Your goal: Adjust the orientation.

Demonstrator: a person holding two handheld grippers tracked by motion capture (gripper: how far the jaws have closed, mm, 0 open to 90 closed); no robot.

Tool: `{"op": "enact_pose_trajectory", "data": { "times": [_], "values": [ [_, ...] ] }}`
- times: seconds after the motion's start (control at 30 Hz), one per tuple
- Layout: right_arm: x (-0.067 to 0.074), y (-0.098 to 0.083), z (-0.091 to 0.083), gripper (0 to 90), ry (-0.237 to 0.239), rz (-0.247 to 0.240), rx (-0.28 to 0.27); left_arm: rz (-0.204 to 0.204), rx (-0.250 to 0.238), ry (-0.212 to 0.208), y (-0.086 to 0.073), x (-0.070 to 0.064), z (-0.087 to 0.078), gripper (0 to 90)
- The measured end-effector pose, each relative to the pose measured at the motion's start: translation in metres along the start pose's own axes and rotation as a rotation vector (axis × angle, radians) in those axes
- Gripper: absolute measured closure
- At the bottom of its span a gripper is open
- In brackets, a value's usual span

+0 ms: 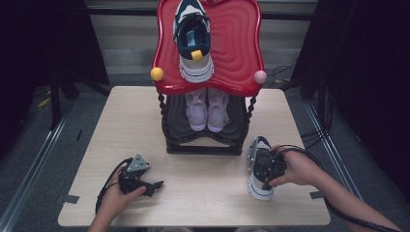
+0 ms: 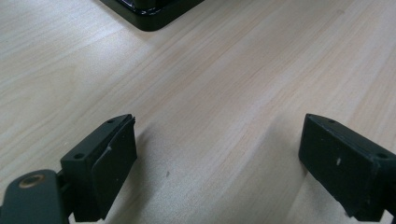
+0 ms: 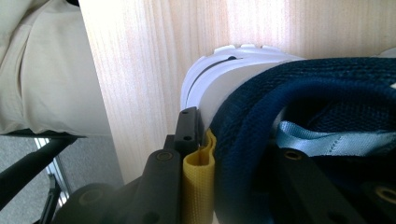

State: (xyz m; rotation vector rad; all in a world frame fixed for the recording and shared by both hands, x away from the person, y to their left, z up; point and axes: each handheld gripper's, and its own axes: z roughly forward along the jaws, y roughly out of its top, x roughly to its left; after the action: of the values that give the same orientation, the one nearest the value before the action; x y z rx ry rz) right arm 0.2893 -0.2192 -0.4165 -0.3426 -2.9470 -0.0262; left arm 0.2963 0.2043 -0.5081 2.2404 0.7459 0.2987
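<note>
Pale wood worktop, red-topped shoe rack behind. Right claw clamped on navy sneaker's heel collar, near right edge, likely for lifting beside mate. Left claw wide open, empty, resting idle.

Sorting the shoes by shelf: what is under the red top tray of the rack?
Under the red top tray, a pair of pale pink shoes stands on the black lower shelf, toes facing the person. The tray covers their heels and the shelf's back.
</note>
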Motion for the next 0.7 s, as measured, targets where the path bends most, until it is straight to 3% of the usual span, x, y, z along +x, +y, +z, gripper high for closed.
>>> {"op": "enact_pose_trajectory", "data": {
  "times": [0.1,0.13,0.17,0.2,0.23,0.27,0.37,0.57,0.7],
  "values": [
    [0.001,-0.001,-0.002,71.7,-0.003,0.02,-0.003,0.0,0.001,0.001,0.0,0.0,0.0,10.8],
    [-0.001,-0.002,-0.001,71.7,0.0,0.003,-0.032,-0.001,0.0,-0.002,0.0,0.0,0.0,10.8],
    [0.001,-0.002,-0.003,71.7,0.0,0.021,-0.02,-0.001,-0.001,-0.003,0.0,0.0,0.0,10.8],
    [0.0,-0.003,-0.003,71.7,-0.005,0.005,-0.025,-0.001,-0.002,-0.003,0.0,0.0,0.0,10.8],
    [0.001,-0.003,-0.005,71.7,-0.009,0.029,-0.02,0.0,-0.001,-0.001,0.0,0.0,0.0,10.8],
    [0.0,-0.004,-0.006,71.7,-0.008,0.013,-0.024,-0.002,-0.001,-0.003,0.0,0.0,0.0,10.8],
    [0.001,-0.006,-0.01,71.7,-0.015,0.033,-0.022,0.0,0.0,0.0,0.0,0.0,0.0,10.8],
    [-0.001,-0.009,-0.014,71.7,-0.023,0.019,-0.021,0.0,0.001,0.001,0.0,0.0,0.0,10.8],
    [0.001,-0.01,-0.018,71.6,-0.021,0.041,-0.01,-0.006,-0.004,0.001,0.0,0.0,0.0,10.8]
  ]
}}
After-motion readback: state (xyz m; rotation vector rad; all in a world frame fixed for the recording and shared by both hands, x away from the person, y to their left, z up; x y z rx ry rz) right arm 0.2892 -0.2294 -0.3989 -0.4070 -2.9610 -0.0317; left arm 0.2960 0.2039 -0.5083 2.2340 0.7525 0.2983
